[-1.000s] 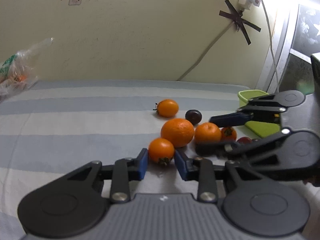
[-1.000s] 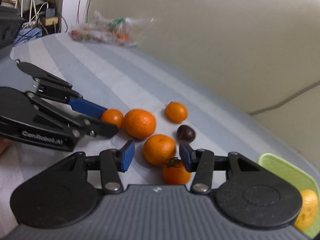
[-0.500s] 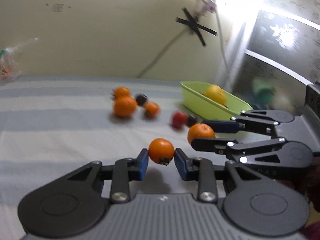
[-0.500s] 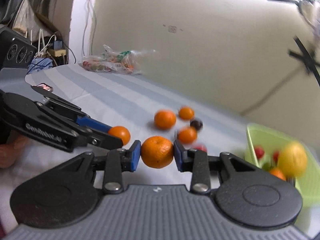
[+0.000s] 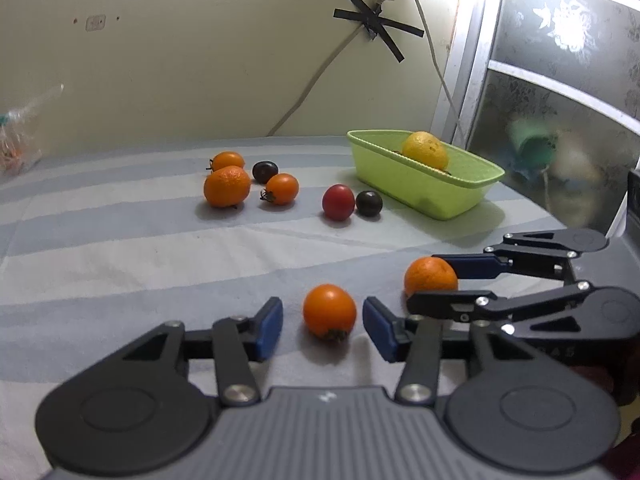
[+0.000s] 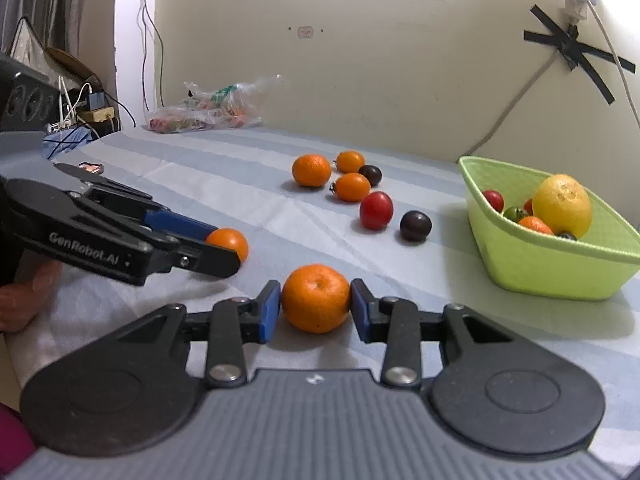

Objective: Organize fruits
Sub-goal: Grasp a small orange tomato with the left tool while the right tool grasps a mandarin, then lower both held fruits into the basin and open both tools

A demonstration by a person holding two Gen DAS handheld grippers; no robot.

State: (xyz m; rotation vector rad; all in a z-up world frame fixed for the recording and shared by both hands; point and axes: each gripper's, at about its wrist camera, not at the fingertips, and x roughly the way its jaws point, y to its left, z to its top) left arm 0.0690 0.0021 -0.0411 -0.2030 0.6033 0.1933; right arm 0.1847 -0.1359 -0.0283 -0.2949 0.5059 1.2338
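Fruit here is light, smooth, bruisable — grip across the widest middle. Near the green basket (image 6: 536, 268), right gripper (image 6: 316, 307) pinches a mandarin (image 6: 316, 298); left gripper (image 5: 323, 328), jaws just opened, straddles 1 orange tomato (image 5: 329, 311) untouched.

The striped sheet (image 5: 120, 248) is matt woven cloth, faintly creased. The basket (image 6: 536, 268) looks like thin matt green plastic with a fine dimpled texture inside. The mandarin (image 6: 316, 298) has a dull, pitted peel, and so does the lemon (image 6: 563, 204) — while the orange tomato (image 5: 329, 311), red tomato (image 6: 376, 210) and dark tomato (image 6: 416, 226) are smooth and glossy. The left gripper (image 5: 322, 326) is matt black plastic with bright metal pins and smooth blue pads (image 5: 269, 326). The bag (image 6: 208, 108) is crinkled clear film.
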